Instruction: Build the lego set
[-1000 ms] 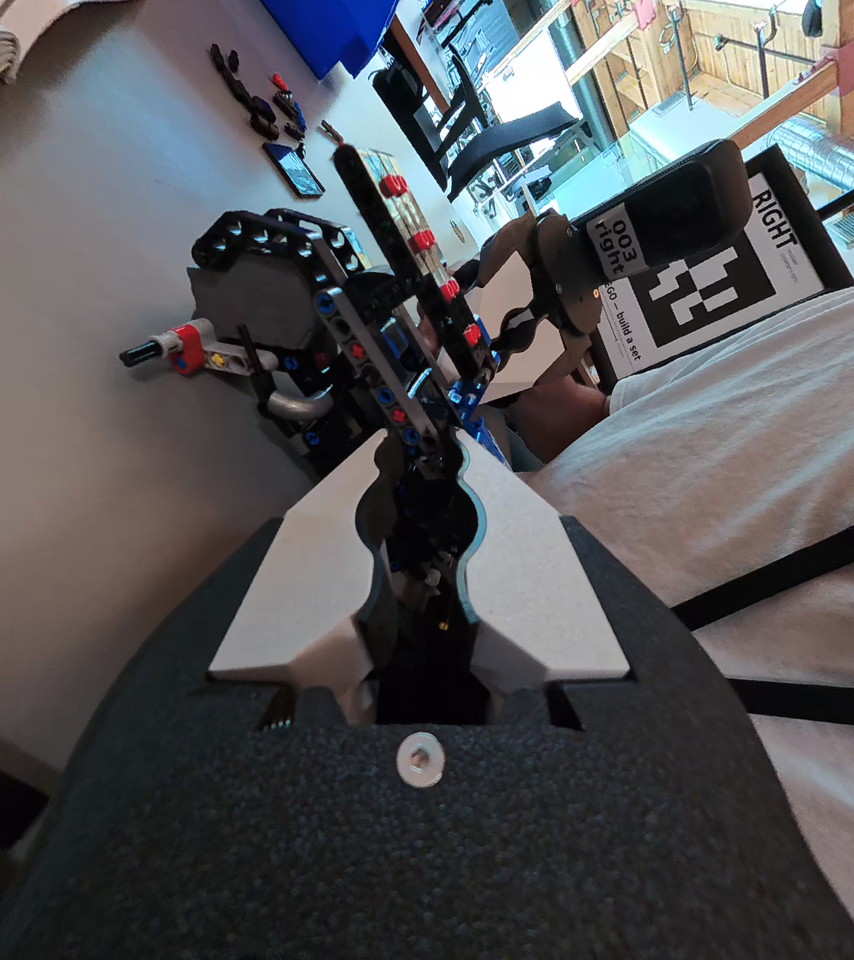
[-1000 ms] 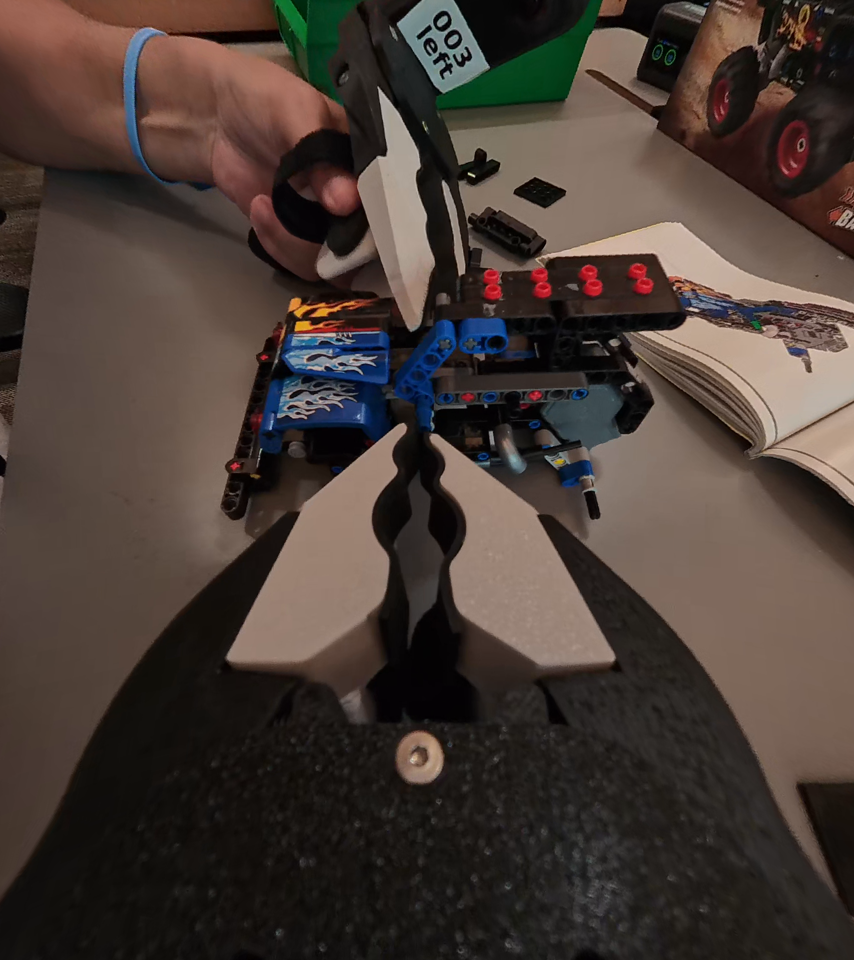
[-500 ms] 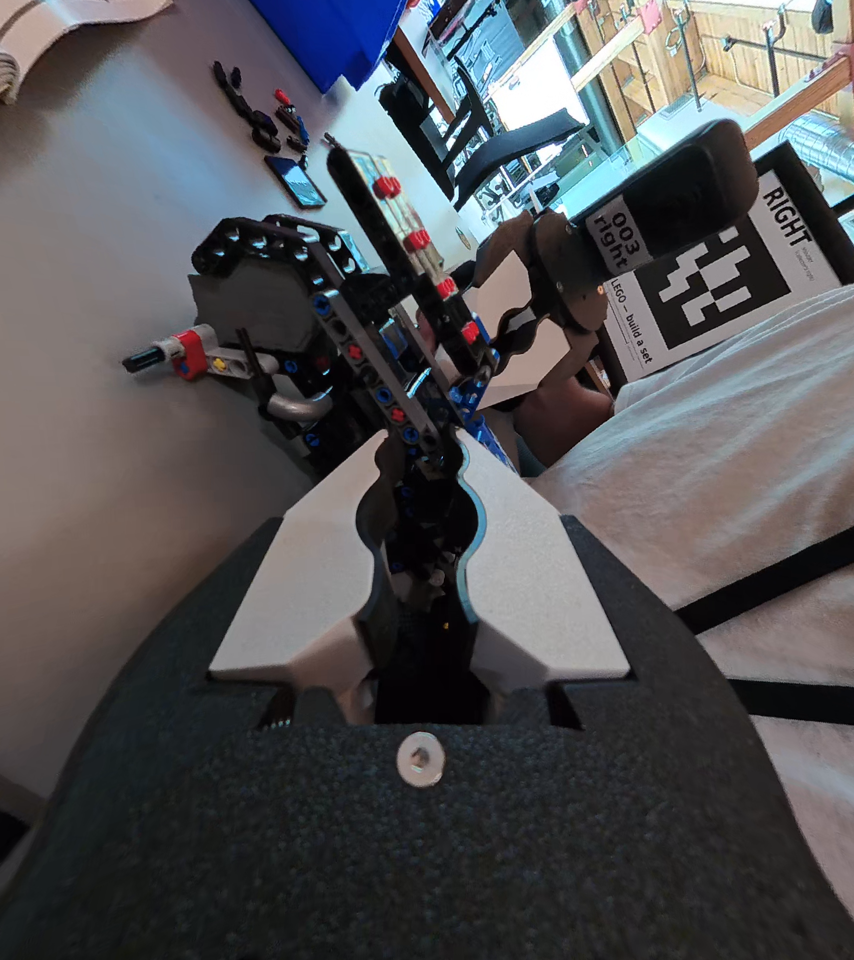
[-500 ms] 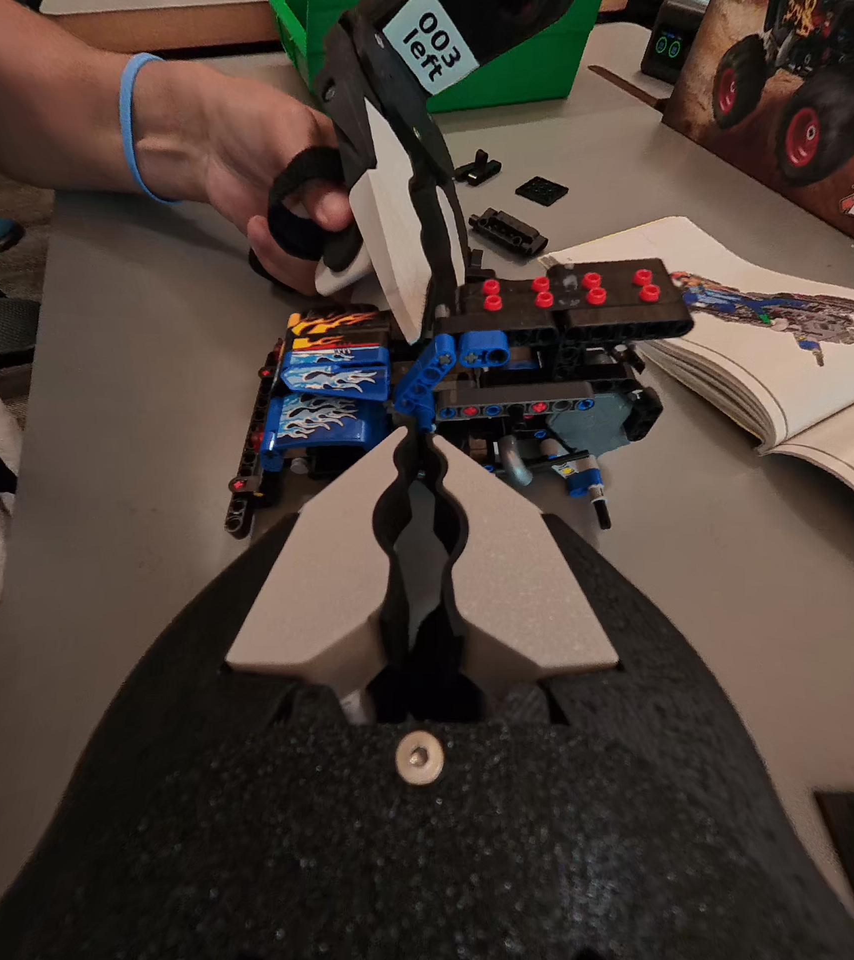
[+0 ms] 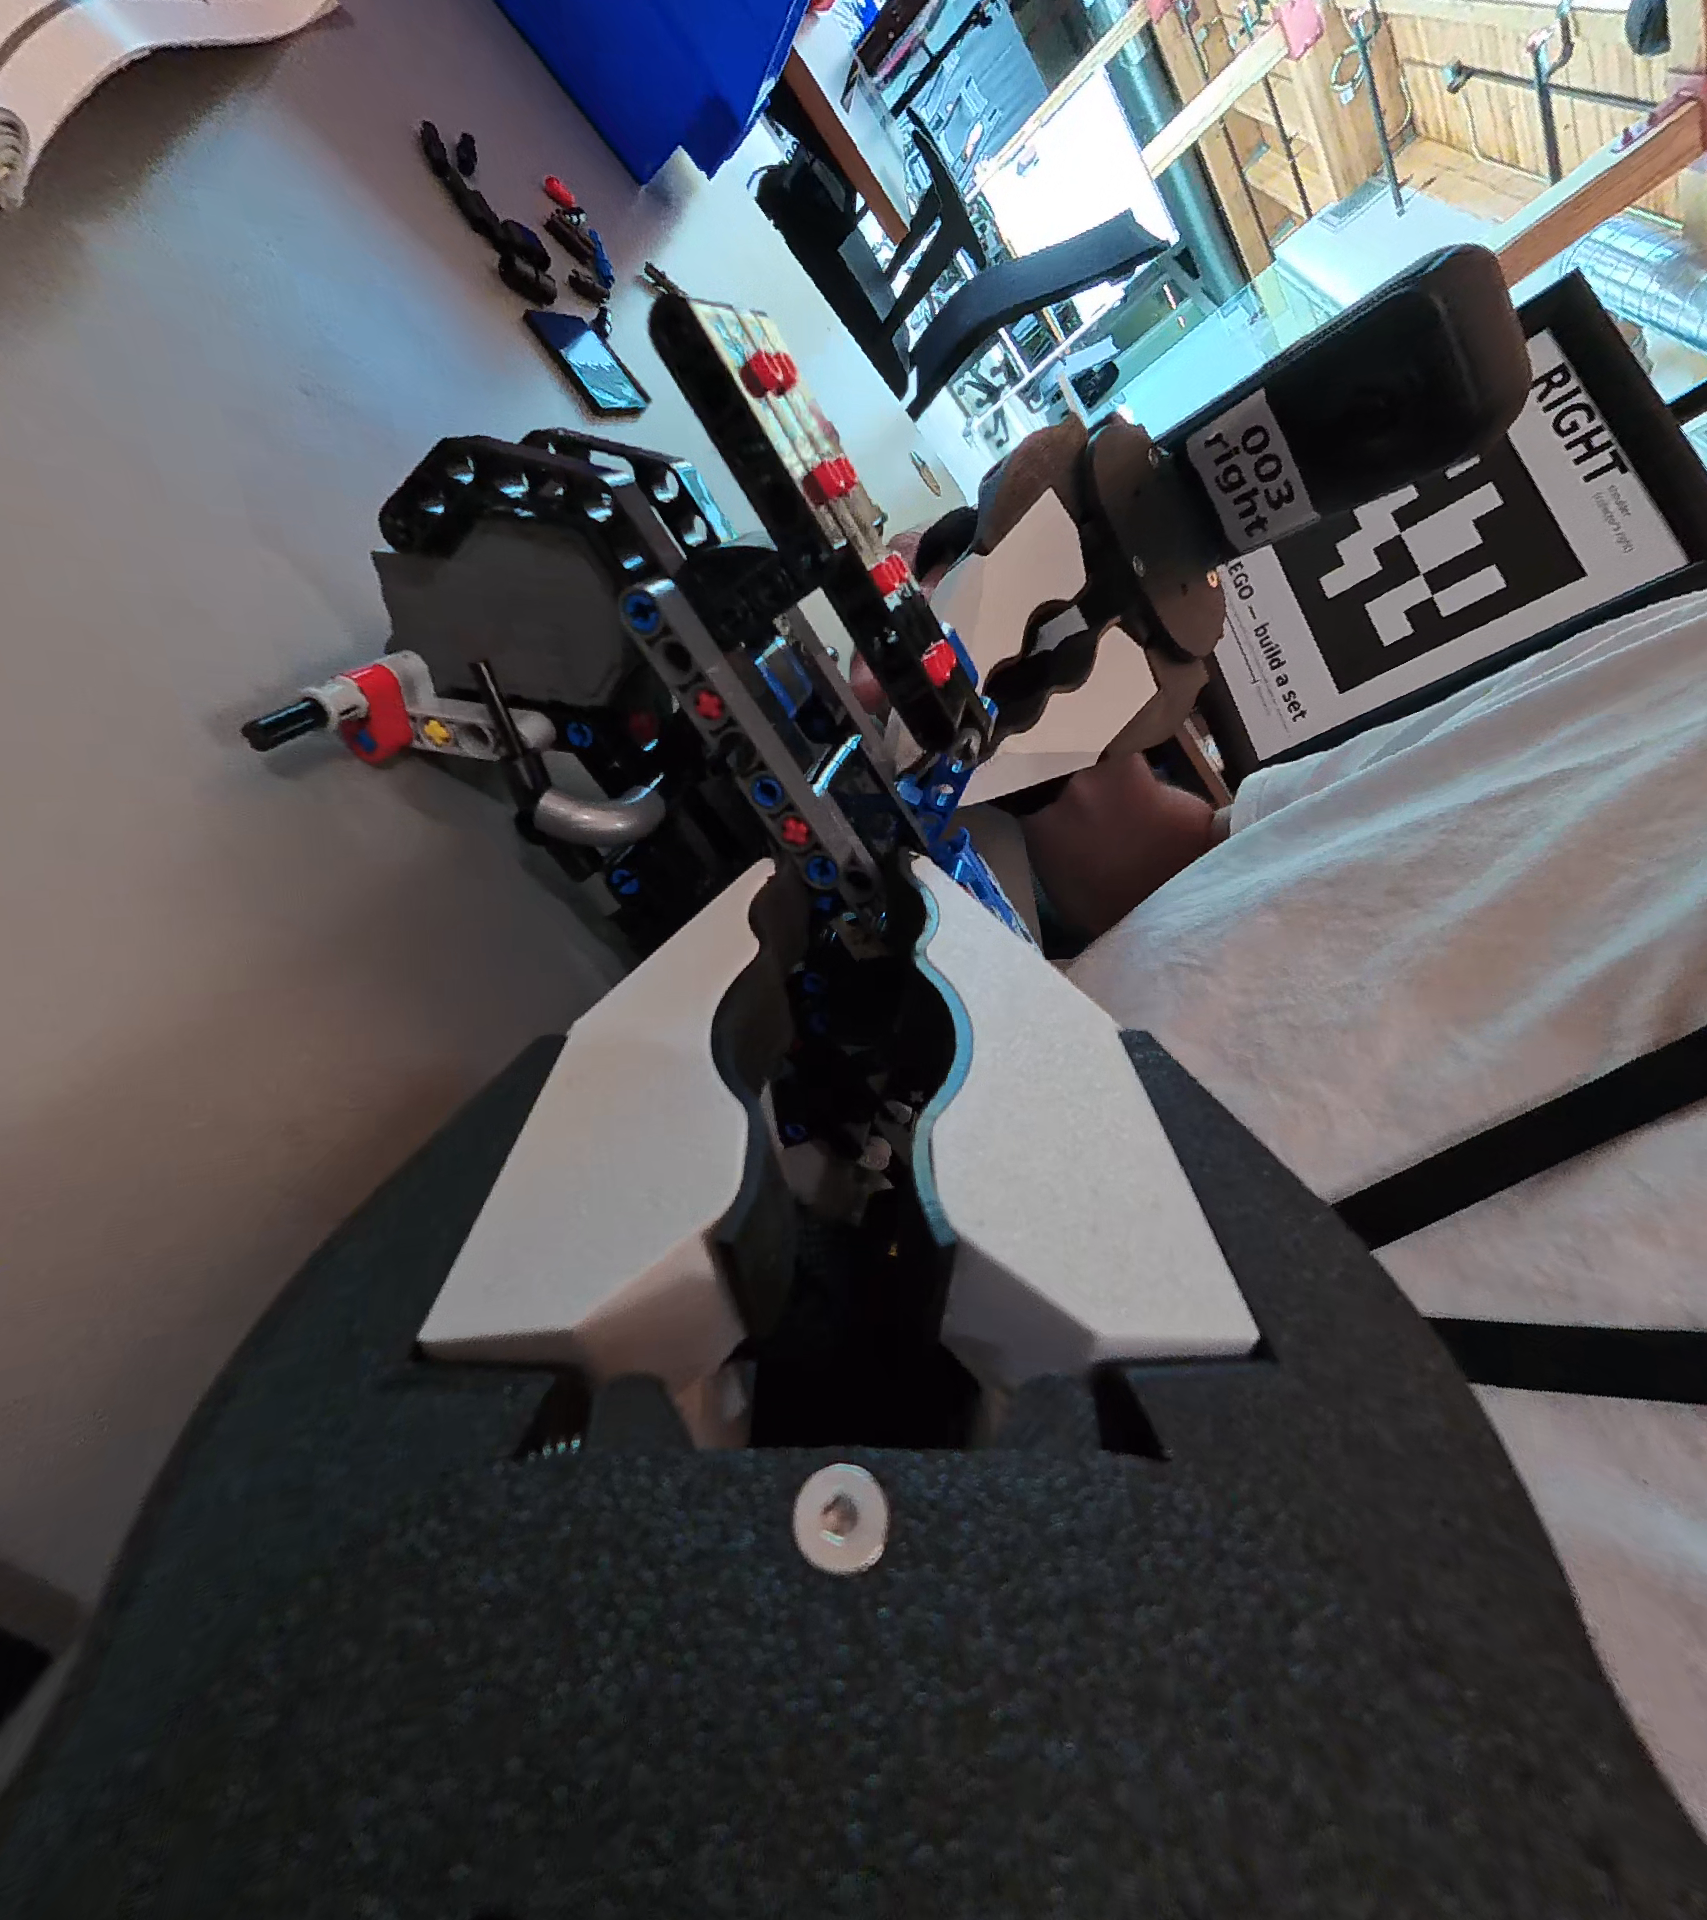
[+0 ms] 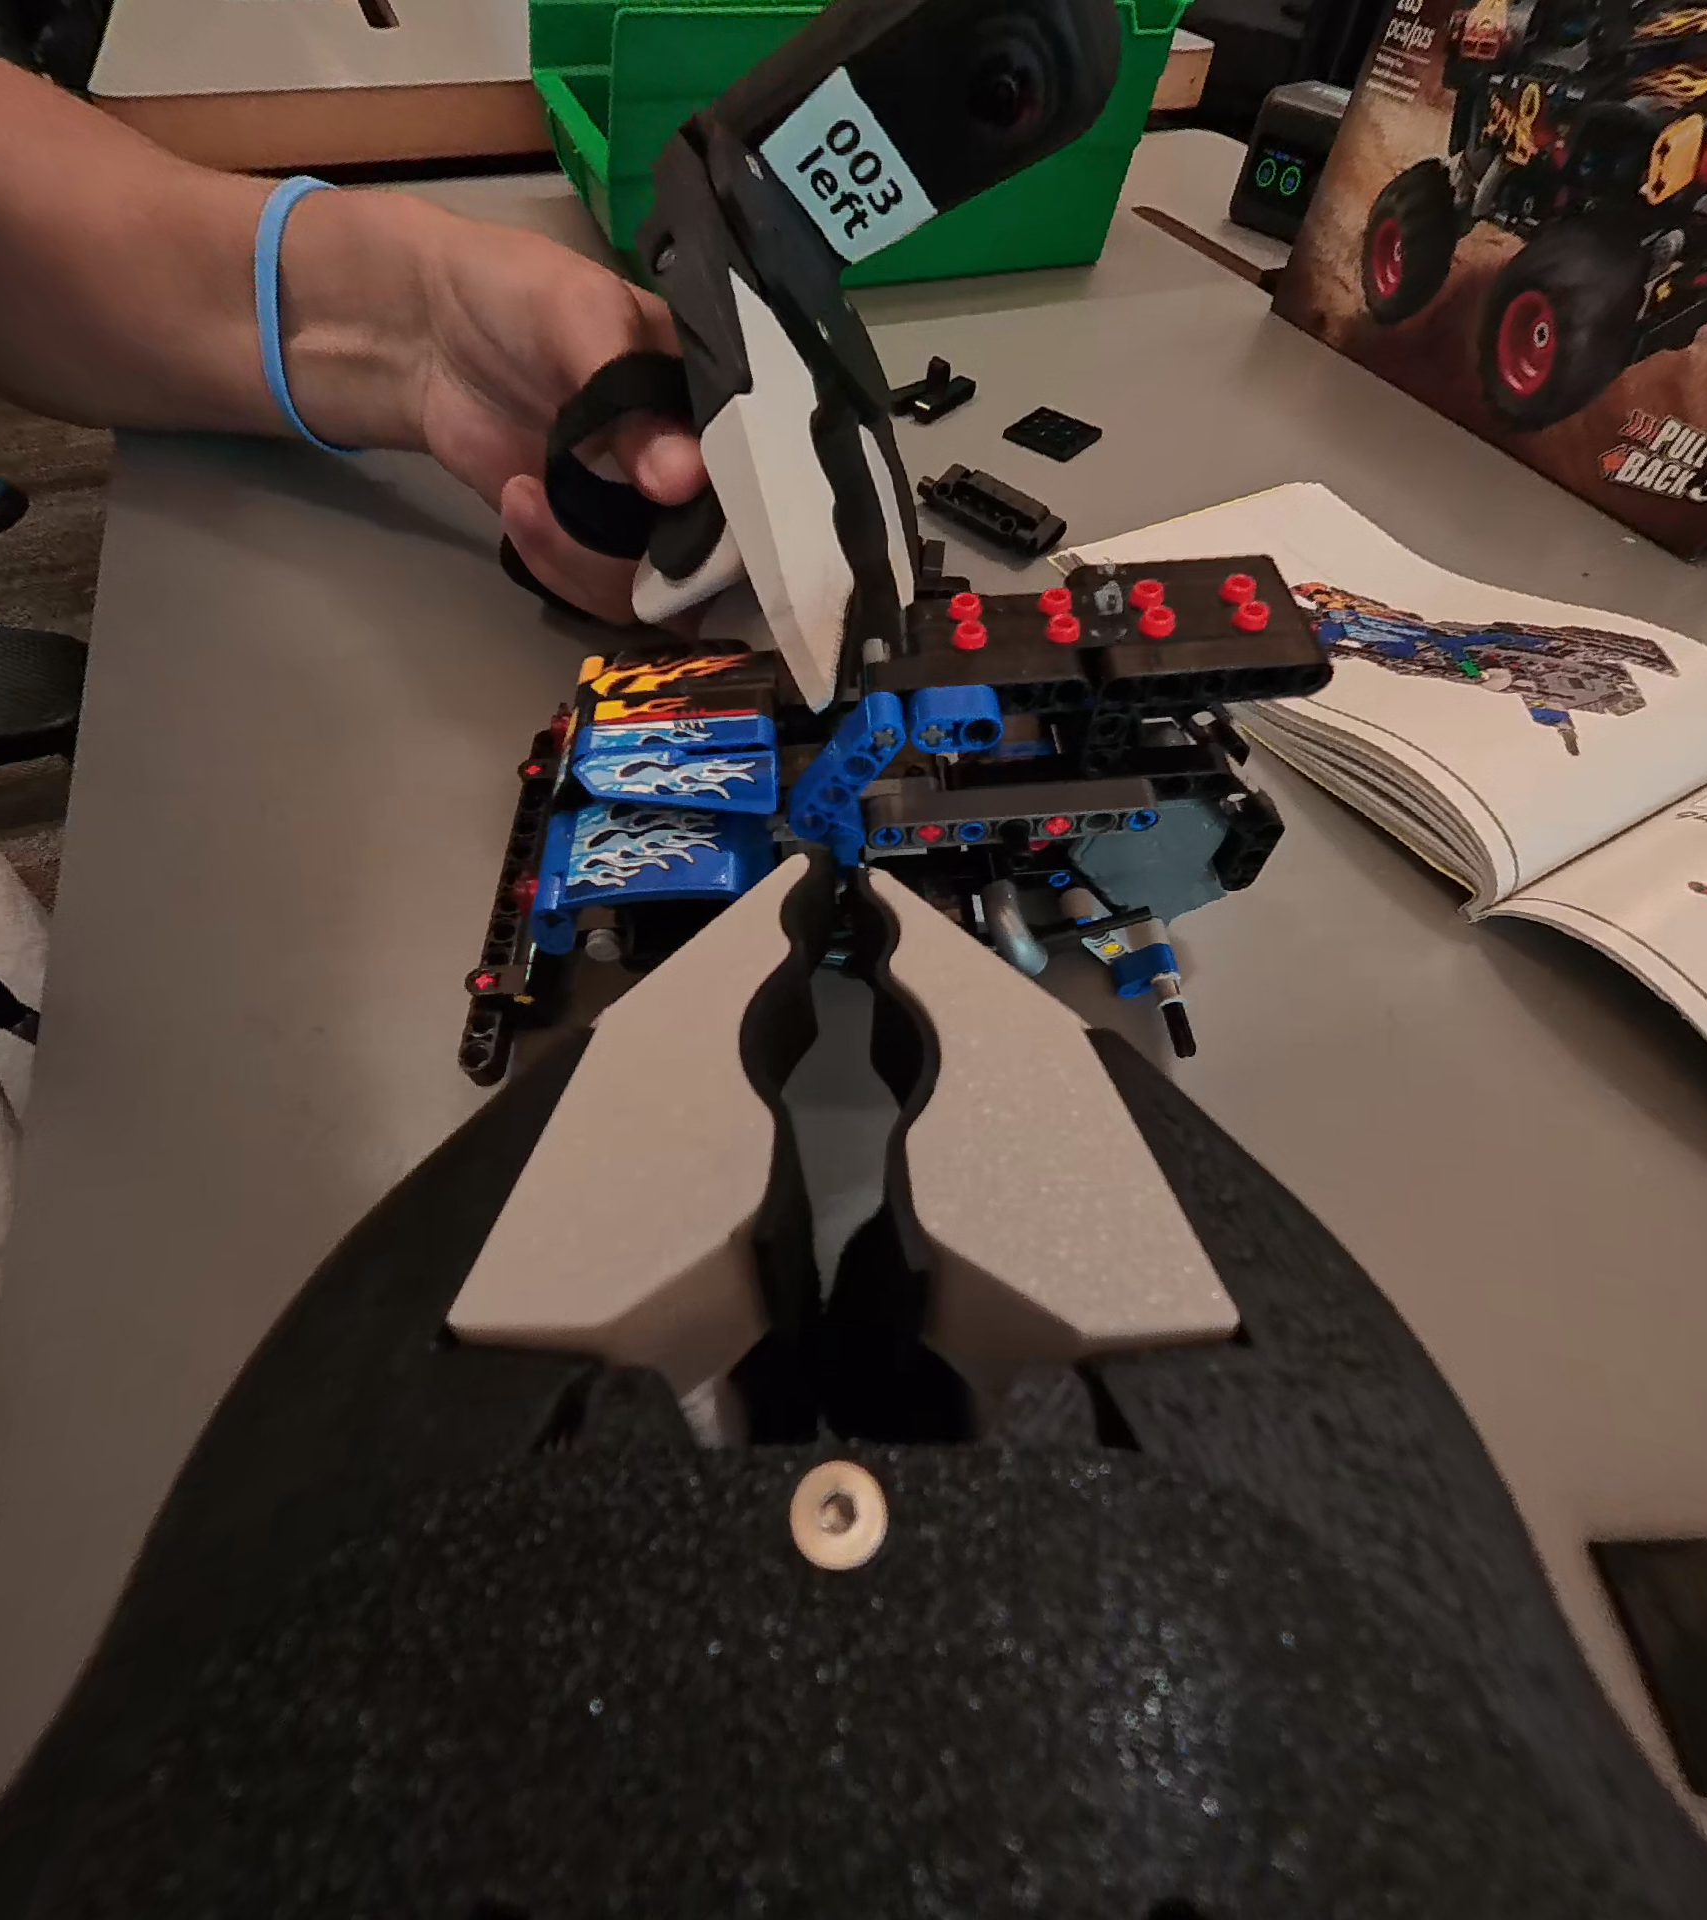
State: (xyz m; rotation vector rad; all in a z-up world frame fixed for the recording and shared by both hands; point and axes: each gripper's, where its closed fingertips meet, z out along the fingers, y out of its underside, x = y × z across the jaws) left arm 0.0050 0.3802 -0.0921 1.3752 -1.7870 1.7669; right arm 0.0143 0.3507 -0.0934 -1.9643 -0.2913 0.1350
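Grey table (image 6: 1451,1195), black chair (image 5: 1015,260)

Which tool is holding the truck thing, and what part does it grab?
The left tool pinches the half-built truck from above, at the end of the black beam with red pins. The right tool sits at its blue middle piece, grip unclear.

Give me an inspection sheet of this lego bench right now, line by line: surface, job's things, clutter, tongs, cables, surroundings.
Surface: grey table, matte.
Job's things: partly built lego truck lying on the table; black beam with red pins on top; open instruction booklet to its right; set box standing behind.
Clutter: loose black pieces beyond the model; green bin; small dark device.
Tongs: left tongs shut on the model from above; right tongs nearly closed, tips at the model's near edge, grip not clear.
Cables: nothing seen.
Surroundings: black chair; blue bin.
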